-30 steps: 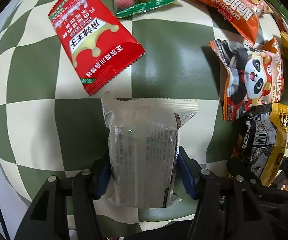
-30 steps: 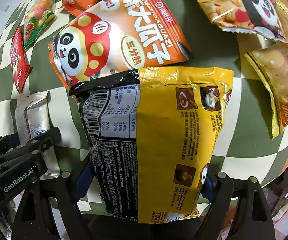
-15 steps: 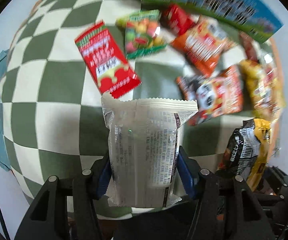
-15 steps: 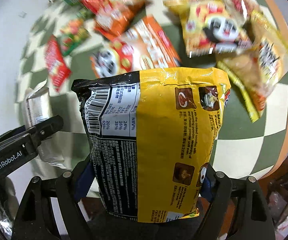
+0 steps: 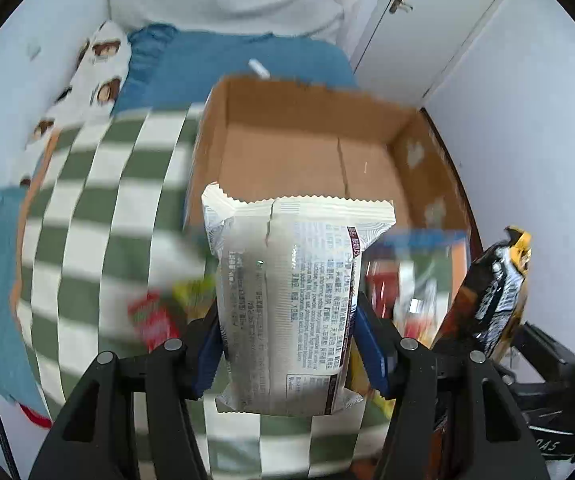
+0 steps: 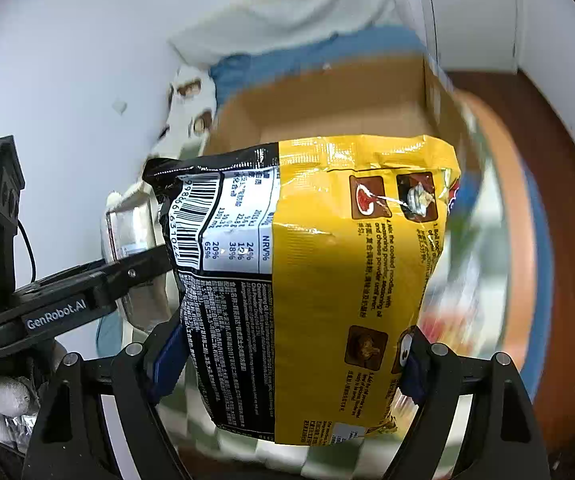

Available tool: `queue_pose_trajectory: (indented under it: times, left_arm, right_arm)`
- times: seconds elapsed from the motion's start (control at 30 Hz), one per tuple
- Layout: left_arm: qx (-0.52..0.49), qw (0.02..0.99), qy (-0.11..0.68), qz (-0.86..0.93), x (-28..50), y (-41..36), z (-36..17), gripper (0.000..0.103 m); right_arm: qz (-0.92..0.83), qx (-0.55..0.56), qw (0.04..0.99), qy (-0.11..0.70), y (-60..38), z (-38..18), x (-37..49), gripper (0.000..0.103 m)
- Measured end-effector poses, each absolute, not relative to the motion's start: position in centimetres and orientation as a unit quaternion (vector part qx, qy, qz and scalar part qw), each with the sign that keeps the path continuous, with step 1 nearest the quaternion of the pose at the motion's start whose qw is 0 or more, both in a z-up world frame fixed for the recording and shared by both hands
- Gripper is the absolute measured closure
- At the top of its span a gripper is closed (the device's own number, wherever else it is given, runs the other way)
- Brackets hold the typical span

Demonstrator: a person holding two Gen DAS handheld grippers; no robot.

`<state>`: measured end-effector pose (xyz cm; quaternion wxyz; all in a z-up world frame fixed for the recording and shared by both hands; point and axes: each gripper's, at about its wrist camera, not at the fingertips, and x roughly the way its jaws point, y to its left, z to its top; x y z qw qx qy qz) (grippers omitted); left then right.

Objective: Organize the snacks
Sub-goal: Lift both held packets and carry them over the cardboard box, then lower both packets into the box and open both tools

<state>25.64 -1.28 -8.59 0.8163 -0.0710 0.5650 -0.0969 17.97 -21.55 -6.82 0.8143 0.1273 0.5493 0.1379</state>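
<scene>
My left gripper (image 5: 287, 344) is shut on a silver-white snack packet (image 5: 287, 300) and holds it upright in the air, in front of an open cardboard box (image 5: 311, 160) whose inside looks bare. My right gripper (image 6: 287, 364) is shut on a large yellow and black noodle bag (image 6: 307, 280), also lifted, facing the same box (image 6: 327, 108). The noodle bag shows at the right of the left wrist view (image 5: 491, 296). The left gripper's body (image 6: 63, 304) and its silver packet (image 6: 131, 240) show at the left of the right wrist view.
The box stands on a green-and-white checkered cloth (image 5: 99, 216). Blurred snack packets (image 5: 151, 316) lie on the cloth below the grippers. A blue cushion (image 5: 223, 72) and white fabric (image 5: 227, 4) lie behind the box. White walls and a cupboard door (image 5: 439, 20) stand at the right.
Both grippers have risen from the cloth with their packets and tilted up toward the cardboard box. The loose snacks have dropped low in view and the box has come into sight.
</scene>
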Motion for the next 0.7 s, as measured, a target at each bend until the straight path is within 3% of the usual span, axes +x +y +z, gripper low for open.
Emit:
queue_pose_trajectory:
  times: [0.23,0.43,0.7]
  left_arm:
    - [-0.049,0.805,0.587,-0.075,39.2,-4.5,-10.0,0.046]
    - [-0.056,0.752,0.653,-0.07,47.2,-5.7,-16.6,0.046]
    - [-0.043,0.712,0.698,-0.061,51.3,-6.6,-22.3,0.045]
  right_arm:
    - [0.14,0.101,0.815,0.552,-23.4,-7.3,32.4,0.016]
    - [0.126,0.082,0.762,0.63,-23.7,-14.5,42.5,0.016]
    - [0.114,0.089,0.717,0.681,-24.7,-22.1,47.0,0.016]
